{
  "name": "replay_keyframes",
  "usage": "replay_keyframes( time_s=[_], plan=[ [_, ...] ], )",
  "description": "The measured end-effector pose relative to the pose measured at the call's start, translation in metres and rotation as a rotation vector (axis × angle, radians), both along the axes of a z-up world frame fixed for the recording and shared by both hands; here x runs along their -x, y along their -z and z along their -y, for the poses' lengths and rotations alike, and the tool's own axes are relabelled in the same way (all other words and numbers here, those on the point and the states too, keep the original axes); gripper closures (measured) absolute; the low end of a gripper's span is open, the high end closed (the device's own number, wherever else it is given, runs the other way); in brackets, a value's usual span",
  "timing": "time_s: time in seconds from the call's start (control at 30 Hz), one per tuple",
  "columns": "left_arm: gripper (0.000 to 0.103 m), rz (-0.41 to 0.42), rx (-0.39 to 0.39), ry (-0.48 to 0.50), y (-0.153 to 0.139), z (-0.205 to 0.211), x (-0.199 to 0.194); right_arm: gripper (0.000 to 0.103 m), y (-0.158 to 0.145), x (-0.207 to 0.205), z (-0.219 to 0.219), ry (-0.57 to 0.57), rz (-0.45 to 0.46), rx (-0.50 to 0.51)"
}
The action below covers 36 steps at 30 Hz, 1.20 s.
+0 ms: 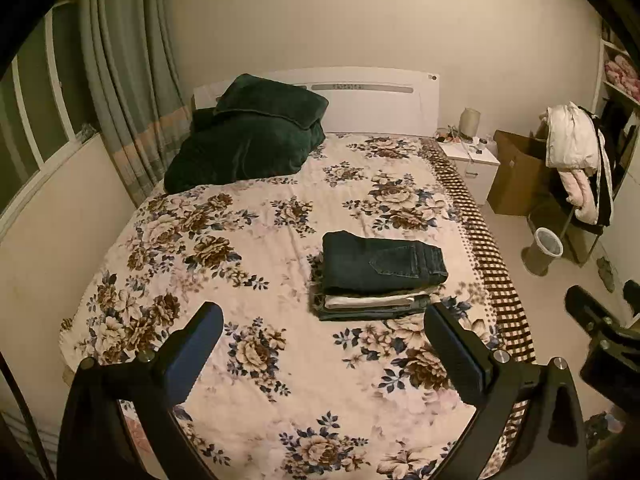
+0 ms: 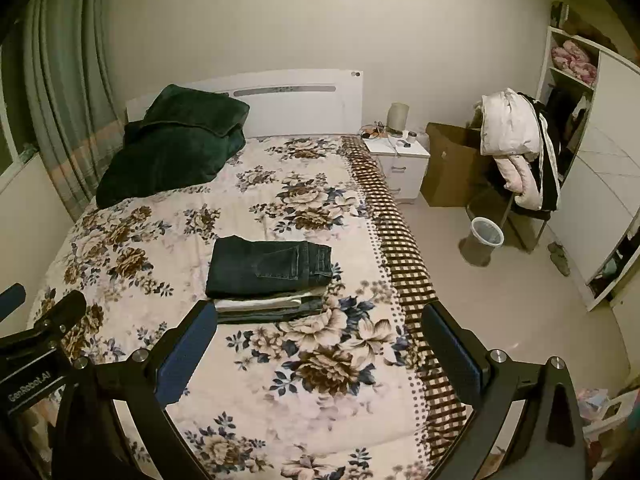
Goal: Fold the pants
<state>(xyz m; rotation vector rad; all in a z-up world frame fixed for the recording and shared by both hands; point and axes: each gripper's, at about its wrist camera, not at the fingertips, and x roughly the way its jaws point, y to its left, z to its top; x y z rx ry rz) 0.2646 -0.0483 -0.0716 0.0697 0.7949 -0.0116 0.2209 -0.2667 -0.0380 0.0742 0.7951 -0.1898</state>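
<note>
1. Illumination: dim, warm, yellowish indoor light; both views carry a sepia cast.
2. Source: not visible; the pale wall is evenly lit, with no glare.
3. Shadows: soft and weak; a faint one lies under the stack of folded pants.
4. Distortion: strong fisheye curvature; black vignette fills the corners.
5. Sharpness: centre acceptably sharp; edges soft, fine detail smeared by compression noise.

Both tools are hanging side by side: the left tool and the right tool are standing wide open, holding nothing.
</note>
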Motion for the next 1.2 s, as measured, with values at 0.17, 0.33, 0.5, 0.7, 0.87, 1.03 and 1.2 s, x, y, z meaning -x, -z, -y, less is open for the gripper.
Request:
replay_keyframes(
  time_s=[0.17,0.33,0.5,0.7,0.87,1.03,1.2],
  plan=[
    [0.0,0.008,0.0,0.0,0.0009,0.0007,0.0009,0.0,0.001,-0.0022,-0.0028,-0.013,-0.004,-0.014],
    [0.0,0.006,0.0,0.001,0.0003,0.0001,-0.0002,0.0,0.0004,-0.0028,-0.0019,-0.019,-0.002,-0.02],
    [0.0,0.007,0.001,0.003,0.0001,-0.0006,-0.0001,0.0,-0.0001,-0.0022,-0.0034,-0.036,-0.005,-0.021],
    [0.0,0.007,0.002,0.003,-0.0007,-0.0018,0.0009,0.0,-0.0007,-0.0003,-0.0039,-0.036,-0.005,-0.018],
    [0.0,0.01,-0.001,-0.006,-0.0009,-0.0014,0.0037,0.0,-0.0018,0.004,-0.0035,-0.039,-0.006,-0.015],
    [0.0,0.01,0.001,-0.016,-0.0017,0.0006,0.007,0.0,-0.0017,0.0036,-0.0036,-0.041,-0.005,-0.013],
    [0.0,0.018,-0.004,-0.015,-0.0023,0.0017,0.008,0.0,-0.0026,0.0047,-0.0029,-0.044,-0.003,-0.02]
  ],
)
